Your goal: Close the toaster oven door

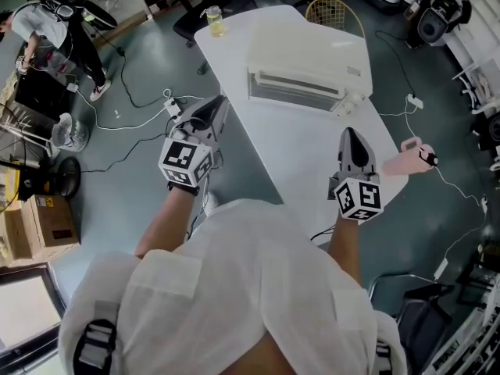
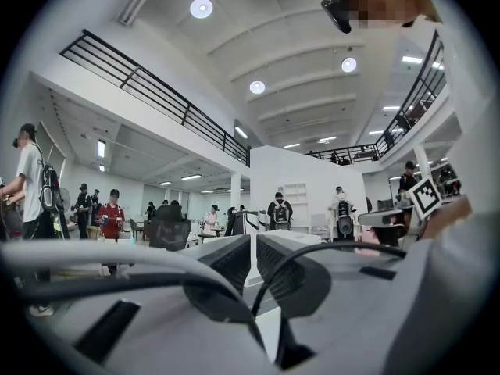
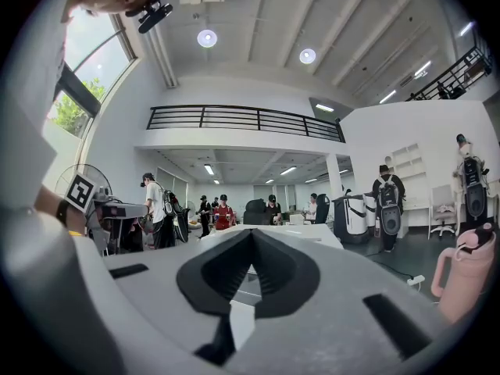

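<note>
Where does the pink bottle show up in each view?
Head view: pink bottle at the right edge of the white table.
Left gripper view: only a small pink patch right of centre, not surely it.
Right gripper view: lower right corner.
Shared landmark: that table.

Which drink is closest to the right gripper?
The pink bottle, close by the right gripper at the table's right edge. The clear cup of yellow drink stands far off at the table's far corner, beyond the toaster oven.
</note>
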`<state>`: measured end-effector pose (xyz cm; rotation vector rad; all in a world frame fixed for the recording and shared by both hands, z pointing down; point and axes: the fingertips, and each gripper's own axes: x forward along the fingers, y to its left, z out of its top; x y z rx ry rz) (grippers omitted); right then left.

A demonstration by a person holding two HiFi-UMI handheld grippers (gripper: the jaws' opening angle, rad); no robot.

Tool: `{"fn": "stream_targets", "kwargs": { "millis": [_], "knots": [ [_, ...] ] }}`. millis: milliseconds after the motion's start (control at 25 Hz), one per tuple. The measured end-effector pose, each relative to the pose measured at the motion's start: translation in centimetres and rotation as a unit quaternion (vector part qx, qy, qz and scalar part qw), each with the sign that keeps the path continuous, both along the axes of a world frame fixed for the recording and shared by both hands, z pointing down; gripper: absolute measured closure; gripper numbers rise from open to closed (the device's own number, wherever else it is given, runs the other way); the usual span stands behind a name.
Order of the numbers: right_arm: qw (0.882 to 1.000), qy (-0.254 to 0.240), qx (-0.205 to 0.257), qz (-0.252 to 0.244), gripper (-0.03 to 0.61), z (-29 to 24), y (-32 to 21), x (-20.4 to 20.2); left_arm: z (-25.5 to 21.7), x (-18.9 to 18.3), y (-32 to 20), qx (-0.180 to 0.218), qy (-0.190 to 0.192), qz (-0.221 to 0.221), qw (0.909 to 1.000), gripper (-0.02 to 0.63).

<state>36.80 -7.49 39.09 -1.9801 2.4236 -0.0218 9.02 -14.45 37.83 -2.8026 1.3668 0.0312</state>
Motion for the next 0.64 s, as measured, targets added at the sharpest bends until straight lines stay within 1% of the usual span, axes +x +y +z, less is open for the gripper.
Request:
{"fn": "stream_targets", "kwargs": {
  "millis": [320,640],
  "knots": [
    [1.000,0.013,-0.003,-0.007,0.577,0.29,0.27,-0.81,-0.37,-0.53,0.32,0.003,0.000,-0.008,1.0000,0.594],
    [1.000,0.015,-0.003,-0.002,0.577,0.14,0.51,-0.67,-0.49,-0.42,0.41,0.003,0.005,-0.005,1.0000,0.594]
  ]
}}
